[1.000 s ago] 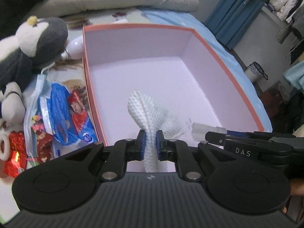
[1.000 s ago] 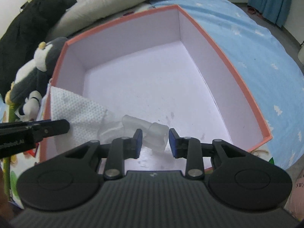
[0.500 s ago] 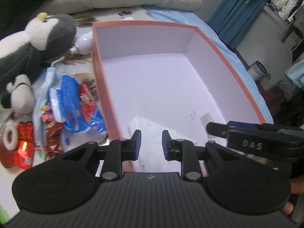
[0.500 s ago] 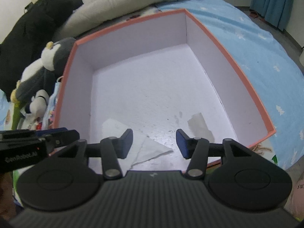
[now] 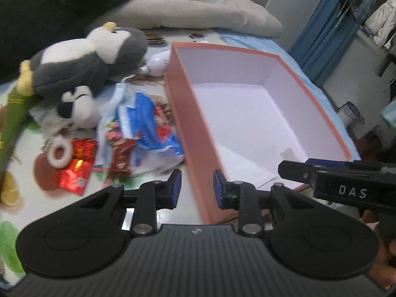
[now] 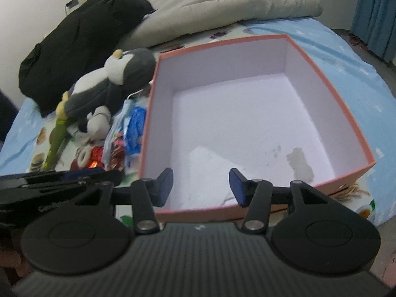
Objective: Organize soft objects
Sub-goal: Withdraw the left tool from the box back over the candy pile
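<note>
White cloth (image 6: 210, 170) was released into pink box (image 6: 272, 104); left tongs (image 5: 196, 189) opening, right tongs (image 6: 201, 185) apart, both empty (penguin plush (image 5: 91, 59) judged next).

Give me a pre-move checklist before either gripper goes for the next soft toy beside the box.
1. Left gripper free of load: ok. Its jaws are opening and hold nothing; the box wall shows between them, untouched.
2. Right gripper free of load: ok, jaws apart, nothing between them.
3. White cloth inside the box: ok, lying flat on the floor near the front corner.
4. Room left in the box: ok, most of the floor is bare.
5. Penguin plush reachable: ok, lying outside the box's left wall with its top uncovered.
6. Snack packets clear of the plush: cannot tell; they lie close beside the small black-and-white plush.
</note>
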`<state>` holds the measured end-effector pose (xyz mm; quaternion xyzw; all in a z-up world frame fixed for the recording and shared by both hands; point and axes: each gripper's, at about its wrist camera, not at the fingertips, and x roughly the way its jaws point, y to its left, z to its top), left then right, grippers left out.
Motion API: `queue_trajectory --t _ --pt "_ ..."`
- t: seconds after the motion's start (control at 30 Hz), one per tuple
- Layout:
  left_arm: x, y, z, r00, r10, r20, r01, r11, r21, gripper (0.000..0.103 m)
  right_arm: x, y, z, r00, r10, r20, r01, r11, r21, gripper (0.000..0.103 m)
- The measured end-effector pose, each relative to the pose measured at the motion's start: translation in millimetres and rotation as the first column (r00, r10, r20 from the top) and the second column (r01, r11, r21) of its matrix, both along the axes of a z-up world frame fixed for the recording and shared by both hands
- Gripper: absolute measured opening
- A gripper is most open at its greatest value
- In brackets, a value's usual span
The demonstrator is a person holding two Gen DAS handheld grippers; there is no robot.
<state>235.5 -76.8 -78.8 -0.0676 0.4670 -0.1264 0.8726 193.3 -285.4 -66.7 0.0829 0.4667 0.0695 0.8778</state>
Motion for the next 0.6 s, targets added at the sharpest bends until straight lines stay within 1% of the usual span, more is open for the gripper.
queue_trajectory --t 0.1,0.2,0.3,0.4,0.6 --pt "-11.7 13.9 5.8 1.000 0.007 0.022 -0.007 1.000 0.014 0.033 -6.6 12.6 3.8 1.000 0.017 0.013 -0.017 1.000 0.007 0.053" --pt "-24.1 25.4 13.2 0.999 0.015 0.052 -0.017 0.999 0.047 0.033 -14.4 27.0 8.6 0.998 0.040 0.038 -0.041 0.999 0.016 0.053" --pt "-33.6 32.0 15.6 0.998 0.021 0.063 -0.025 0.997 0.069 0.033 -19.3 39.3 7.8 0.998 0.057 0.041 -0.057 0.998 0.018 0.053" --pt "-43.2 41.6 11.0 0.997 0.038 0.063 -0.043 0.995 0.087 0.033 -22.7 48.1 4.7 0.997 0.070 0.034 -0.071 0.997 0.027 0.053" --pt "-58.3 61.8 -5.1 0.996 0.077 0.035 -0.080 0.992 0.095 0.033 -32.7 62.6 -4.5 0.995 0.098 0.014 -0.099 0.995 0.022 0.053"
